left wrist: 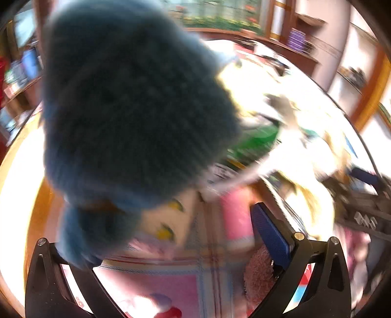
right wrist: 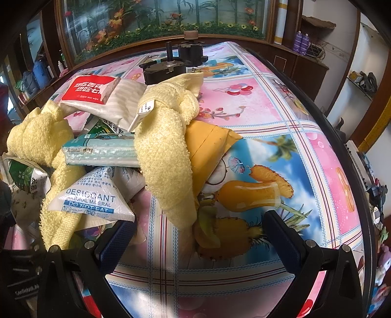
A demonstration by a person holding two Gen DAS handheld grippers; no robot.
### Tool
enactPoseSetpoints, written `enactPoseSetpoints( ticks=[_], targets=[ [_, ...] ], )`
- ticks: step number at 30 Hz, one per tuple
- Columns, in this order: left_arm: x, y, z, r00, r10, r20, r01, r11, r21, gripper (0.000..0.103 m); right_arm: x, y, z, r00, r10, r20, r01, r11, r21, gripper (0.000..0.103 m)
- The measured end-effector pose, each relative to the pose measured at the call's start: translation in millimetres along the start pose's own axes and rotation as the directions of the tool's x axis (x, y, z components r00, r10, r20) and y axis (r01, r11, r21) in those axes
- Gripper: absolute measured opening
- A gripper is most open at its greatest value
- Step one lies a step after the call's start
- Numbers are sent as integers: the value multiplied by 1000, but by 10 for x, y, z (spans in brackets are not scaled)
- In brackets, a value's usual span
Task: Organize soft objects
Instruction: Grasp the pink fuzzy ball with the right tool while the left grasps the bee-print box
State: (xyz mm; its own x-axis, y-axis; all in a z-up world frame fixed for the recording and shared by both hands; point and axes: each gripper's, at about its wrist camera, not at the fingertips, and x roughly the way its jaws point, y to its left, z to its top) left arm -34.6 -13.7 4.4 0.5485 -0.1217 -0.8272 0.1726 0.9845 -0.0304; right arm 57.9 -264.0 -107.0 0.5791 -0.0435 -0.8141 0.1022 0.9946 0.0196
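A dark blue fuzzy plush toy fills most of the blurred left wrist view. Its lower end lies against the left finger of my left gripper, whose jaws stand wide apart; the blue right pad is bare. In the right wrist view a pile sits on the patterned tablecloth: a knotted yellow towel, a white desiccant packet, a red-and-white wet wipe pack, a teal tissue pack and an orange cloth. My right gripper hovers open just in front of the pile.
A pink fuzzy item lies by the left gripper's right finger. Black motor-like parts stand behind the pile. A green-printed packet sits at the pile's left. Wooden shelves and a painted glass panel ring the table.
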Motion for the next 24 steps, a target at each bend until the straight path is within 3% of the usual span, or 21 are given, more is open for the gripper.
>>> enactPoseSetpoints(
  ticks=[1,2,4,7,10,12,14,18,22,23,24],
  targets=[
    [-85,72,-16,997,-67,26,68,997,-34,92,-1,-1,-1,1000,1,0,-1,1000,0,103],
    [-163,154,-21,989,-141,52,144,988,-61,91,-1,-1,0,1000,3,1,-3,1000,0,103],
    [-307,334,-39,957,-271,106,281,955,-95,91,-11,3,-10,1000,3,1,-3,1000,-1,103],
    [-373,686,-39,900,-409,150,430,890,-152,91,-14,7,-15,1000,4,2,-4,1000,-2,103],
    [-332,1108,-20,838,-506,204,544,803,-246,89,-19,12,-18,1000,6,2,-6,1000,-2,103],
    [-285,1250,56,840,-498,215,541,795,-275,89,-21,14,-20,1000,6,2,-6,1000,-3,103],
    [-153,1398,204,853,-474,217,521,800,-299,89,-24,17,-21,1000,7,2,-7,1000,-4,103],
    [-268,1375,311,900,-372,228,427,862,-275,89,-26,22,-23,1000,9,2,-9,1000,-5,103],
    [-524,1217,204,894,-342,291,411,884,-225,102,-27,22,-23,1000,9,3,-9,1000,-4,103],
    [-522,1203,165,902,-342,265,402,888,-224,103,-29,21,-24,1000,10,3,-10,1000,-4,103],
    [-478,1134,168,928,-313,200,354,909,-219,102,-30,22,-25,1000,11,3,-11,1000,-3,103]
  ],
)
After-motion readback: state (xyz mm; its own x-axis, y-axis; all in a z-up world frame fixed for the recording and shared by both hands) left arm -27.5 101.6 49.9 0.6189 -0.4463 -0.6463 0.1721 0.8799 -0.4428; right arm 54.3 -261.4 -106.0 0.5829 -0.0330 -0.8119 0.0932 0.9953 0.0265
